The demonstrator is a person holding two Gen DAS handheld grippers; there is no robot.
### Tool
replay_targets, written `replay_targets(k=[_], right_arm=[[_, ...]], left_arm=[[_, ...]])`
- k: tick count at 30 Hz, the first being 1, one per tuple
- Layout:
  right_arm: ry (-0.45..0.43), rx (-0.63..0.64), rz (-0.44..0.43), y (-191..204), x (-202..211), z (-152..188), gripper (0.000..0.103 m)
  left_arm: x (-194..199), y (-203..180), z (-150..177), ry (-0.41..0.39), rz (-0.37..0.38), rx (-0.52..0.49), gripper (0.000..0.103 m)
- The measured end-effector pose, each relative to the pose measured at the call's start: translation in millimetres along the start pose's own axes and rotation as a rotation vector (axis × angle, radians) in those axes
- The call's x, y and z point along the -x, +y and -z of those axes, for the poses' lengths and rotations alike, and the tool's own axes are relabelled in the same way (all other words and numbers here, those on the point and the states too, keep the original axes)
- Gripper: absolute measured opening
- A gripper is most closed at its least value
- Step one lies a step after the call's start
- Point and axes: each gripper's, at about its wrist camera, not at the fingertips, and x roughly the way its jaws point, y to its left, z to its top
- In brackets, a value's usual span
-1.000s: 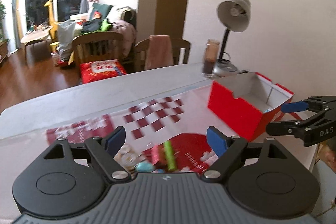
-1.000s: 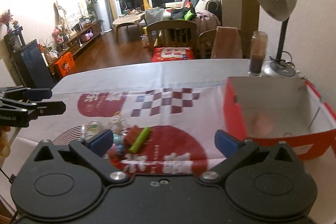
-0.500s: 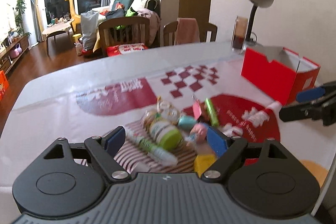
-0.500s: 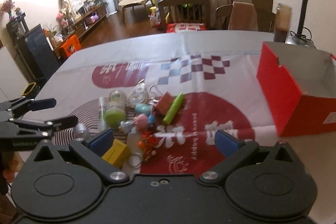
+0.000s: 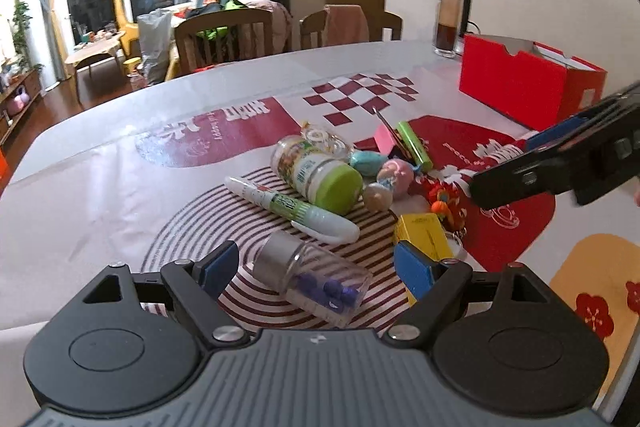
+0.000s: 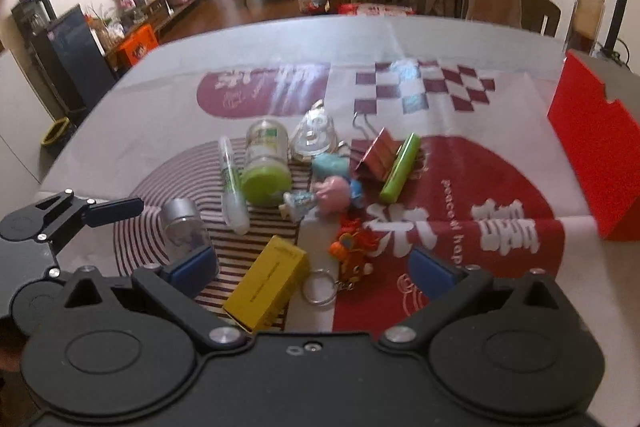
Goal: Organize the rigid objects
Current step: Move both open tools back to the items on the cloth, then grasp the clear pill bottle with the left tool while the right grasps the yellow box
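On my counter (image 5: 100,187), left to right: a clear vial (image 5: 316,277) lying between my left gripper's (image 5: 316,267) spread jaws, untouched; a white tube (image 5: 292,209); a green-lidded jar (image 5: 316,173); a yellow box (image 6: 268,283) and a keyring (image 6: 352,251) ahead of my right gripper (image 6: 312,273), its jaws spread and empty. The red box (image 5: 528,83) stands open, far right.
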Motion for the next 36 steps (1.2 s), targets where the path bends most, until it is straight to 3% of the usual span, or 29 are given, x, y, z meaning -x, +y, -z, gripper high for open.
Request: replay_targets(k=[3,10,16,21,26,29,36], right_arm=[[0.040,-0.020,0.006,4,-14,0,0.102],[0.104,-0.058,0.026,11,-37,-1,0.096],[0.158,-0.088,0.040,14,-53,0,0.076],[0.181,-0.083,0.034,18,-59,1,0.069],[0.200,-0.085,0.025,20,-63,1,0.055],[0.203,-0.073,0.023,22,-63,1,0.043],[0.207,-0.068,0.032,21,-61,1,0.031]], left_arm=[[-5,-4,6,0.004,0.027,-0.042,0.085],[-18,-1,14,0.003,-0.010,-0.089,0.085],[-31,-2,17,0.019,-0.005,-0.115,0.085],[-35,-1,17,0.023,0.005,-0.097,0.085],[-36,1,18,0.027,0.006,-0.082,0.085],[-37,-1,18,0.033,0.003,-0.082,0.077],[-34,-6,18,0.046,-0.017,-0.073,0.077]])
